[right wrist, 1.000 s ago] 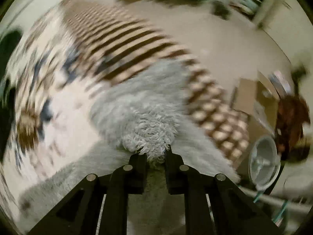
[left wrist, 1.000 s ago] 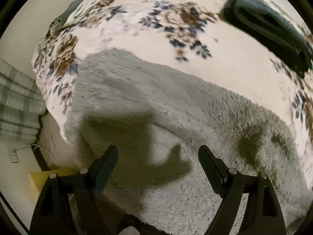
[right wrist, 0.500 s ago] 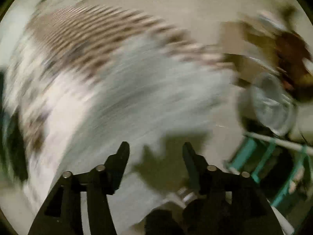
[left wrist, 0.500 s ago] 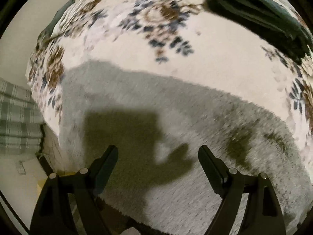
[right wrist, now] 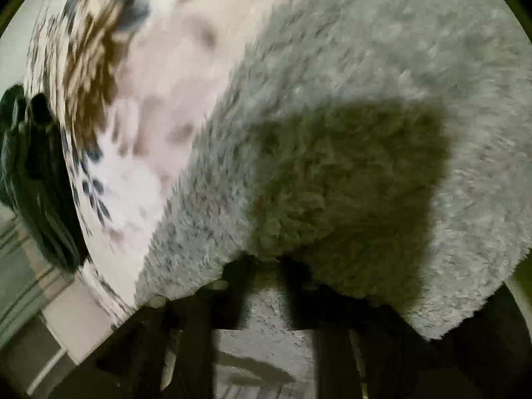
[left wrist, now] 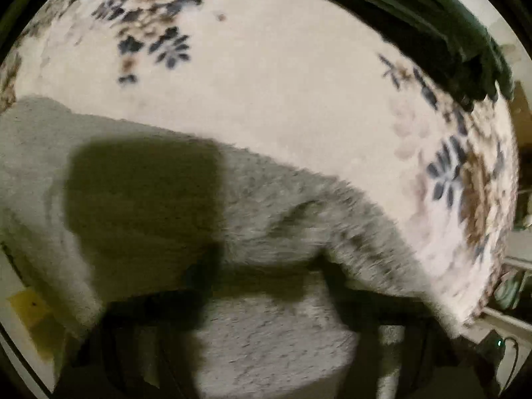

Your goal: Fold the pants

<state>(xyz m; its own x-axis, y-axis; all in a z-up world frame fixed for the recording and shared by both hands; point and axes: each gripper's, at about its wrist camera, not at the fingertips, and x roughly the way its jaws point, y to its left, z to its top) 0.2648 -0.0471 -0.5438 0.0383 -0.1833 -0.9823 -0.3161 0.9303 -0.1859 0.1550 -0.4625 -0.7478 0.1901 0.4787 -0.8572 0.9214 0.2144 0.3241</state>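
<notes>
The grey fluffy pants lie on a floral bedspread. In the left wrist view my left gripper is open, its dark fingers straddling the near edge of the fabric. In the right wrist view the pants fill most of the frame. My right gripper is narrowed onto the fluffy edge, its fingers close together with grey fabric between them. Both views are blurred and the gripper bodies are in shadow.
A dark green folded garment lies at the bedspread's far right corner; it also shows in the right wrist view at the left. The bed's edge drops to the floor at the right.
My left gripper dropped lower onto the pants' near edge and swung right. My right gripper, open half a second ago, swung back over the pants and closed on the fluffy edge.
</notes>
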